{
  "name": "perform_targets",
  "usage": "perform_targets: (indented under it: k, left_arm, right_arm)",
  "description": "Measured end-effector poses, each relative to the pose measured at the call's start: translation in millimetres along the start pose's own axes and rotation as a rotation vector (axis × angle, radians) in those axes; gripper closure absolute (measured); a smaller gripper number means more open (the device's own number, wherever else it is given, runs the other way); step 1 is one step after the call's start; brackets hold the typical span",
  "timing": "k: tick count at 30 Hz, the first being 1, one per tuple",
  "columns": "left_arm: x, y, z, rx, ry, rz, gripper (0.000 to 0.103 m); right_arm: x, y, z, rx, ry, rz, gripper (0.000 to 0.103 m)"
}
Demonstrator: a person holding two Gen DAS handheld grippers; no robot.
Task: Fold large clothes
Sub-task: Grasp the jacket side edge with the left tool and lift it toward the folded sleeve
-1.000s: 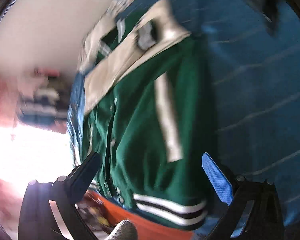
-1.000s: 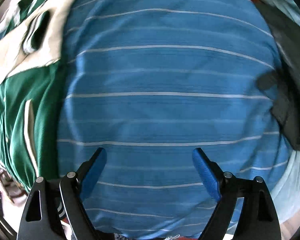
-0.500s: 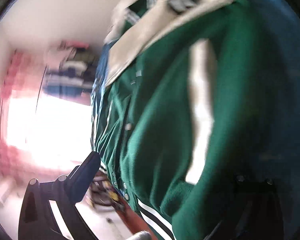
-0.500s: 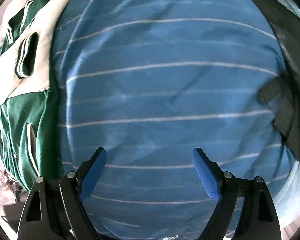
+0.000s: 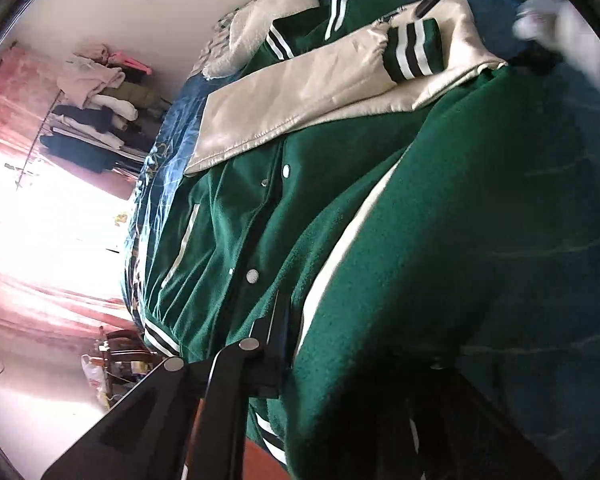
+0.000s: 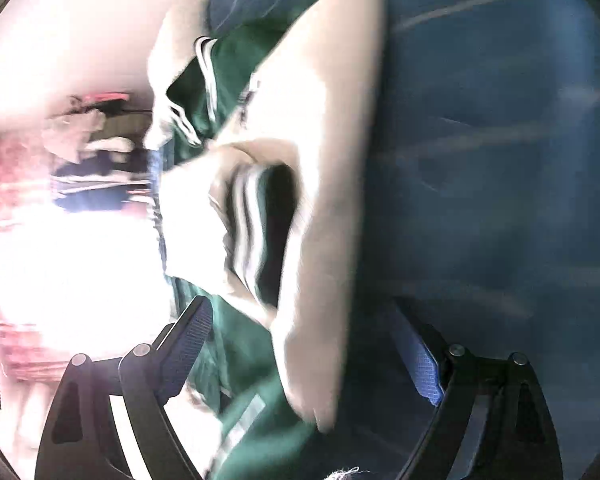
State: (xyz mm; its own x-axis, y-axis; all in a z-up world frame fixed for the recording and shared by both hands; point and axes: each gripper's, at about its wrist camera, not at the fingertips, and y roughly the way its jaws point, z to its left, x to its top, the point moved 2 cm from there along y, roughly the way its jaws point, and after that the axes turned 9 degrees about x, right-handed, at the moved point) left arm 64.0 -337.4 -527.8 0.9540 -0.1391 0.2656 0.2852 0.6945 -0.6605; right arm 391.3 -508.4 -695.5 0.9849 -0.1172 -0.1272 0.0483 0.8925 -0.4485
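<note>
1. A blue bedspread (image 5: 560,200) with thin pale stripes covers the bed, and the green jacket (image 5: 380,208) lies spread across it, snaps down the front.
2. Beyond the jacket's collar end sit a fluffy white pillow (image 5: 268,12) and a white wall (image 5: 140,8).
3. Off the jacket's far side hangs a rack of clothes (image 5: 96,116) next to pink curtains (image 5: 16,88) and a blazing bright window.
4. The jacket's cream sleeve (image 5: 300,92) is folded over its chest, striped cuff (image 5: 412,50) up top.
5. No readable writing or label anywhere on the jacket.
6. Left gripper (image 5: 340,380): its fingers are buried in the jacket's hem fabric; whether they pinch it, I cannot tell.
7. Right gripper (image 6: 304,356): jaws wide apart, the blurred cream sleeve (image 6: 320,208) between them, blue pads (image 6: 424,364) clear of the cloth.
</note>
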Motion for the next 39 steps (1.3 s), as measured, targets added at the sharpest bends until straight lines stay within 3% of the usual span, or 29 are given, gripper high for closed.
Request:
perform_targets:
  k: [2,3,4,5,6,9,13,17,22,24,28,30,31,32,34,36,37,39]
  left_arm:
    - [4,-1,8,-0.019,-0.005,0.003,0.093]
    - [4,-4,11,-0.03,-0.017,0.004,0.093]
    - [5,-5,16,-0.042,-0.028,0.006,0.093]
    - [5,-6,20,-0.051,-0.038,0.013,0.093]
    - [6,-3,27,-0.07,-0.057,0.021,0.093]
    - [8,5,54,-0.15,-0.105,0.051,0.093]
    - [12,21,114,-0.288,-0.182,0.075,0.092]
    - [15,52,174,-0.381,-0.244,0.097,0.087]
    - [16,120,234,-0.393,-0.304,0.138,0.087]
    - [11,160,251,-0.442,-0.354,0.192,0.087]
    - [-16,257,278,-0.61,-0.546,0.379,0.085]
    - [-32,288,285,-0.657,-0.613,0.445,0.083]
    - [-41,301,288,-0.679,-0.652,0.466,0.081]
    - [-50,312,291,-0.687,-0.674,0.49,0.072]
    - [-67,323,299,-0.704,-0.717,0.508,0.063]
    - [-80,324,308,-0.703,-0.738,0.533,0.034]
    - [-90,322,316,-0.705,-0.759,0.538,0.031]
    - [-105,314,328,-0.7,-0.79,0.539,0.029]
  right_arm:
    - [11,26,-2,-0.012,0.065,0.046,0.014]
    - [15,33,-2,-0.003,0.076,0.043,0.026]
    - [18,43,3,-0.034,0.078,0.034,0.046]
    - [16,39,13,-0.077,0.08,0.03,0.077]
    - [17,42,22,-0.085,0.085,0.012,0.084]
    - [12,32,65,-0.099,0.073,-0.026,0.089]
    - [1,24,140,-0.148,0.005,-0.049,0.089]
    - [-8,40,215,-0.236,-0.058,-0.05,0.089]
    - [-2,154,302,-0.394,-0.157,0.0,0.089]
    - [9,208,324,-0.44,-0.178,0.026,0.089]
    - [24,345,339,-0.64,-0.21,0.144,0.085]
    - [25,395,340,-0.695,-0.221,0.205,0.065]
    - [21,406,337,-0.724,-0.232,0.227,0.061]
    - [20,423,339,-0.753,-0.249,0.24,0.054]
    - [13,438,340,-0.742,-0.29,0.261,0.047]
    - [2,441,349,-0.599,-0.313,0.289,0.043]
    - [-4,442,352,-0.514,-0.322,0.311,0.043]
    - [-14,425,367,-0.463,-0.357,0.293,0.042]
